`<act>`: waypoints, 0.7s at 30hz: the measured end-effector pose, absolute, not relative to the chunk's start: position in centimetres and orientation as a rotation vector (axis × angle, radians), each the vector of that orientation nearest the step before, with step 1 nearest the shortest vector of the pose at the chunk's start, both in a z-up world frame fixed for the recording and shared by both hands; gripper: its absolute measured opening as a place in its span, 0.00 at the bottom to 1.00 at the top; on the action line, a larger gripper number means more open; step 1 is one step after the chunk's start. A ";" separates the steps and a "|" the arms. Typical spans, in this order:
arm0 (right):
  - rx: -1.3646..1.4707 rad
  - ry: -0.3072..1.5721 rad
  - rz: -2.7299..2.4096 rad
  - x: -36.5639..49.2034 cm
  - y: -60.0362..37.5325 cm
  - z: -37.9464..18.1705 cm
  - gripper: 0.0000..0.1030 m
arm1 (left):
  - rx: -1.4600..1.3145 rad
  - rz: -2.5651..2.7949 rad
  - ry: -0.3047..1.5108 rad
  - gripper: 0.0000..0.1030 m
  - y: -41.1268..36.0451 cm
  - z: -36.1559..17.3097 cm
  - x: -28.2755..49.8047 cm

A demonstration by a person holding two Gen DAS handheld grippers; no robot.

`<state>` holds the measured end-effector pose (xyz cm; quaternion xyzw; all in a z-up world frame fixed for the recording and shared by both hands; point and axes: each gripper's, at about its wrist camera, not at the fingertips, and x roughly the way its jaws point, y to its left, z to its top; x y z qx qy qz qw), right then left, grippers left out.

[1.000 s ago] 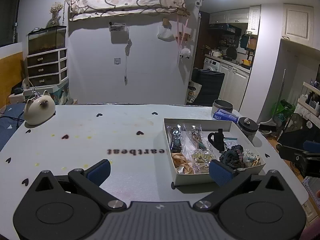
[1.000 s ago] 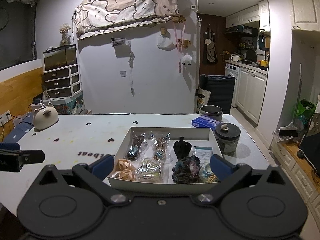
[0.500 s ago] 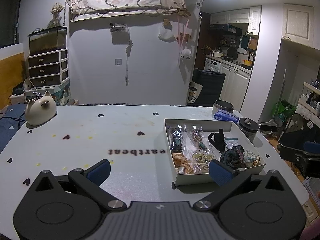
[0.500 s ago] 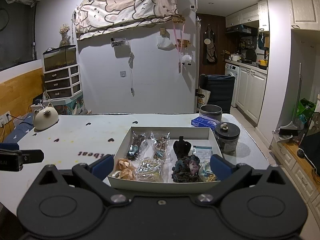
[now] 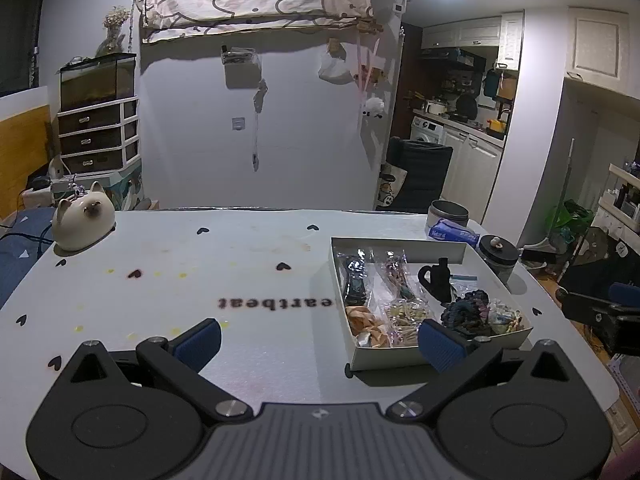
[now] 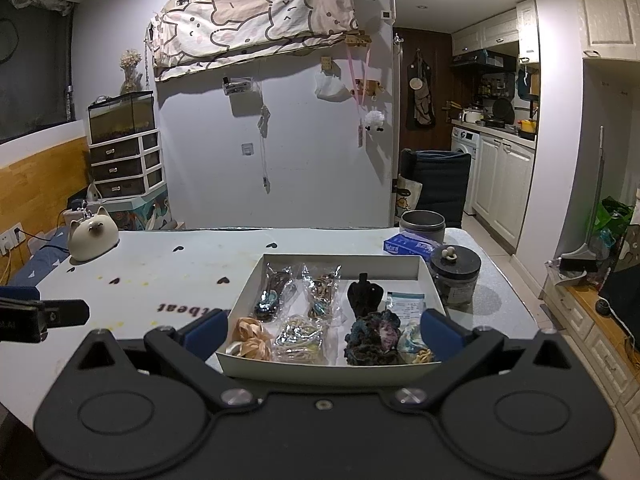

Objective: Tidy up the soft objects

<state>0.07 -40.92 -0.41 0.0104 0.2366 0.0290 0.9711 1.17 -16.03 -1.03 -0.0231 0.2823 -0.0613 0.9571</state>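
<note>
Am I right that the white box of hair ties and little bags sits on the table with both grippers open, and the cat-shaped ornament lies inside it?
Not quite. The cat-shaped ornament stands on the table, far from the white box; the right wrist view shows it. The left gripper and right gripper are indeed open.

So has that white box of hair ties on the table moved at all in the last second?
No. In the right wrist view, the white box keeps its place beside the dark lidded jar and the blue packet; nothing touches it.
</note>
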 end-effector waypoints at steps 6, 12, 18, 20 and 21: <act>0.022 0.478 0.059 0.0 -40.8 -0.3 1.00 | -0.047 -0.118 0.574 1.00 -15.9 -0.9 1.1; 0.021 0.477 0.062 -0.2 -40.5 -0.2 1.00 | -0.047 -0.117 0.574 1.00 -15.7 -0.9 1.1; 0.021 0.477 0.069 -0.3 -39.8 0.1 1.00 | -0.048 -0.112 0.573 1.00 -15.4 -0.9 1.0; 0.022 0.477 0.071 -0.2 -39.8 0.1 1.00 | -0.048 -0.112 0.573 1.00 -15.4 -0.9 1.0; 0.022 0.477 0.070 -0.2 -39.8 0.1 1.00 | -0.048 -0.113 0.573 1.00 -15.3 -0.8 1.0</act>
